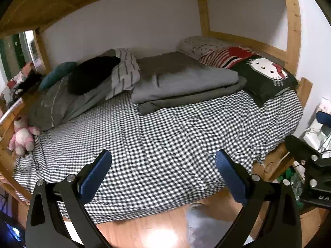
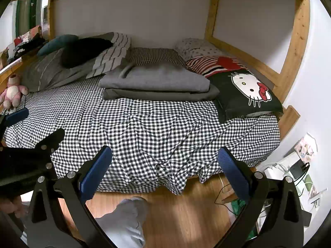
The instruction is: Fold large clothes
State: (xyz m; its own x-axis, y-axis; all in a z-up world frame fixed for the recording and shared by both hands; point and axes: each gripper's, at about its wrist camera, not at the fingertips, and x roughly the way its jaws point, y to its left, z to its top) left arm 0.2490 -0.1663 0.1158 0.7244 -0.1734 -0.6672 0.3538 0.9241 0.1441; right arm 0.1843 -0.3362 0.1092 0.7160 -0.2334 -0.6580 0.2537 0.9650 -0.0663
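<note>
- Folded grey clothes point(image 2: 157, 78) lie ahead of my right gripper point(image 2: 164, 165), between pillows point(image 2: 246, 91).
- My left gripper point(image 1: 163, 169) and right gripper both gape empty over the checked bed sheet point(image 2: 144, 128).

A home bedroom: a wooden bunk bed frame point(image 2: 293, 47) holds a mattress under a black-and-white checked sheet point(image 2: 144, 128), with pillows, a Hello Kitty cushion point(image 2: 246, 91), a pink plush toy point(image 2: 12, 93) and wood-look flooring point(image 2: 182, 217).

Dim indoor light — glare on floor point(image 1: 159, 235), strong fisheye edge warp.
</note>
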